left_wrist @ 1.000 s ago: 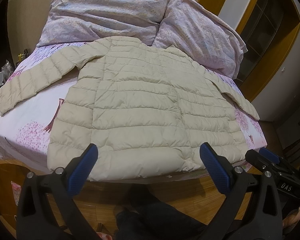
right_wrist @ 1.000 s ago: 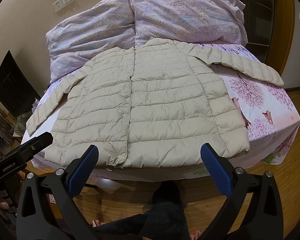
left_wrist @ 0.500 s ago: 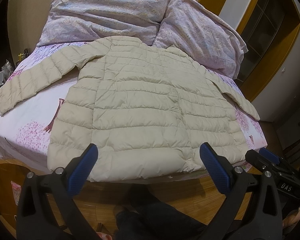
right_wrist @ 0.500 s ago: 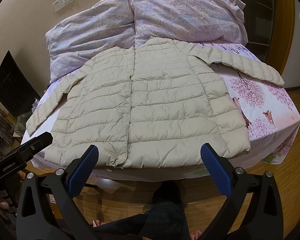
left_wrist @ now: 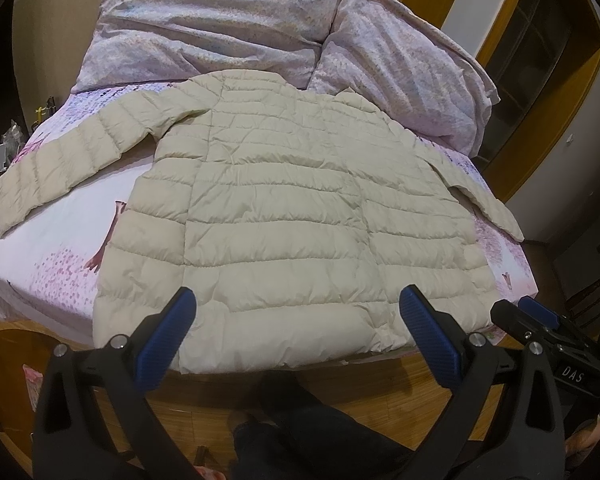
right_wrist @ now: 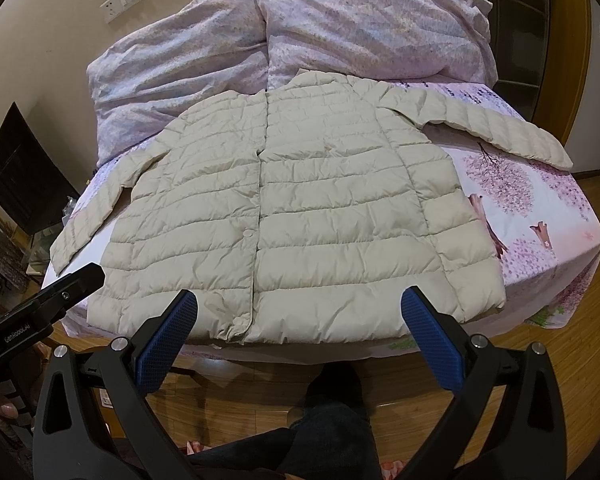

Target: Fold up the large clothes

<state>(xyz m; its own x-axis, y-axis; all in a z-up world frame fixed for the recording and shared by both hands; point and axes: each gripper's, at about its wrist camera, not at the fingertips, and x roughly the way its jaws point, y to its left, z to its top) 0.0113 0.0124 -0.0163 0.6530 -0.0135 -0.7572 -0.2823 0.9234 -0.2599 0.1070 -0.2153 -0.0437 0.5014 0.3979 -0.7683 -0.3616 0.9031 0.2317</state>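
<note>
So the bed takes up most of both views, covered in a white sheet with pink blossom trees printed on it. A crumpled lilac duvet is bunched up along the far side, right where the jacket collar ends. The beige quilted puffer jacket lies flat on the bed, front side up and closed, both sleeves spread out to the sides, its hem right at the near edge of the mattress. Below that there's wooden floor and the person's dark trouser legs between the two tools. The left gripper hangs short of the hem with its blue-padded jaws spread wide and nothing in them, and the right gripper is the same, jaws released, not touching the jacket. Writing-wise: the left tool's body reads "GenRobot.AI" in the right wrist view, and "DAS" shows on the right tool in the left one. There's a white wall socket plate above the duvet
</note>
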